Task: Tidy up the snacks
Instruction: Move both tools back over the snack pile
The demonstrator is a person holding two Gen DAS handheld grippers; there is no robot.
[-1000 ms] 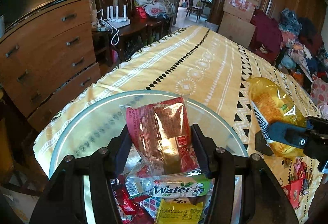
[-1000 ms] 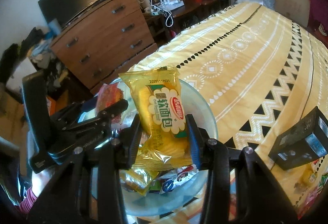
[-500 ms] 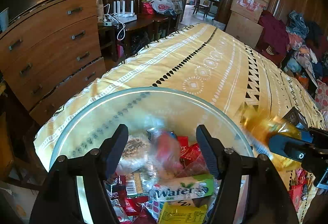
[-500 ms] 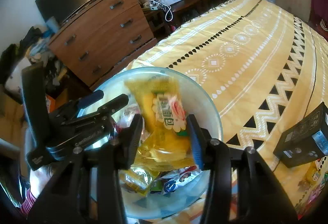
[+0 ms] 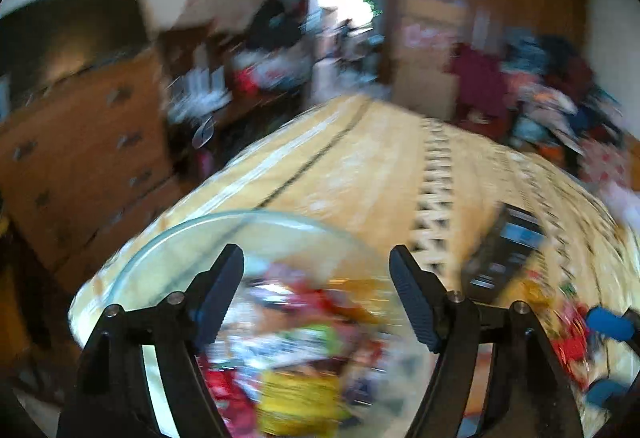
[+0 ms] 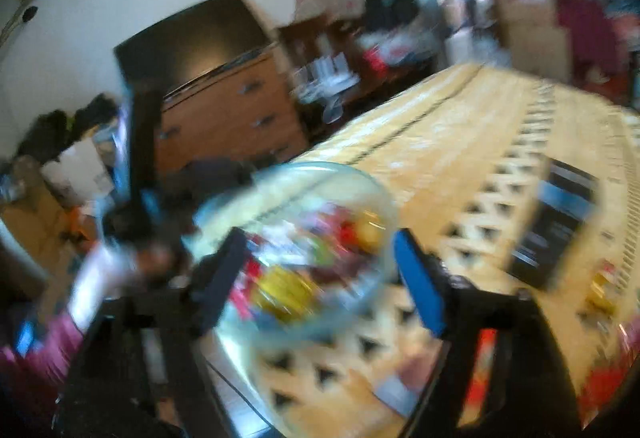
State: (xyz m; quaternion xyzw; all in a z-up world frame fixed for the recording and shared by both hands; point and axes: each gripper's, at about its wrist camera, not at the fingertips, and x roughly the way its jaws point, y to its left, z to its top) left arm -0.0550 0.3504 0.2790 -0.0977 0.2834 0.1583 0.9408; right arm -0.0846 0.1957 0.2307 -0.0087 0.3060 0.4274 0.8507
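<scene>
Snacks (image 5: 296, 350) lie heaped in the glass bowl (image 5: 168, 238), which sits at the near corner of the table (image 5: 360, 165) with its yellow patterned cloth. Left tongs (image 5: 316, 294) hover above the pile, jaws just opened, nothing between them. Right tongs (image 6: 320, 274) have likewise just spread apart and look empty, though blur makes that hard to swear to. A dark box (image 6: 556, 226) stands near the bowl's right.
</scene>
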